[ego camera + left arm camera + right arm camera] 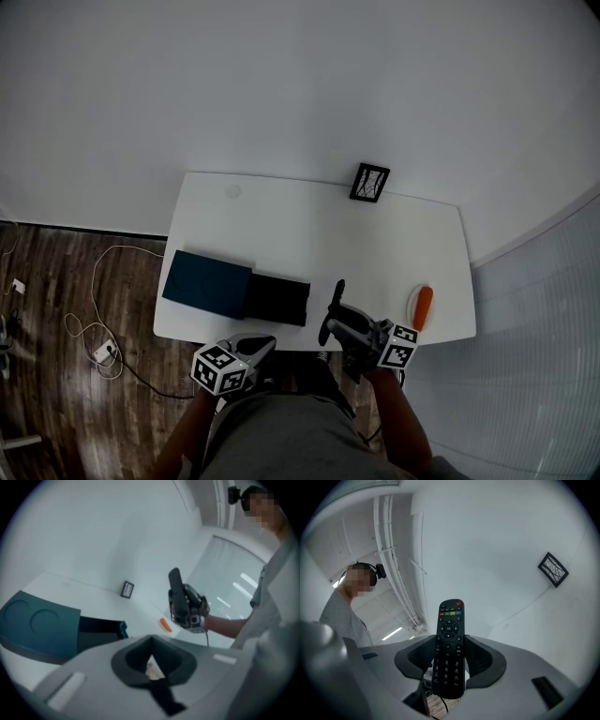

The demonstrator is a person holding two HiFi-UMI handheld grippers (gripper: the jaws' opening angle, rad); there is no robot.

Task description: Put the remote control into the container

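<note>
Remote control [449, 653] sits clamped upright between the right gripper [450, 638] jaws, tip toward 12 o'clock, held above the surface [281, 225]. The container [208, 284] lies at its 9 o'clock. Left gripper [151, 638] jaws are closed and empty.

A white table [300, 225] stands against a plain white wall [300, 84]. At its far edge a small black-framed picture [369, 182] leans upright against the wall. Near the right front corner lies an oblong orange thing [424, 307], on what looks like a small white dish [412, 302]. Left of the table, on the dark wooden floor [47, 394], a white cable [94, 281] loops to a white plug block [103, 352]. A pale ribbed panel [544, 328] runs along the right.
</note>
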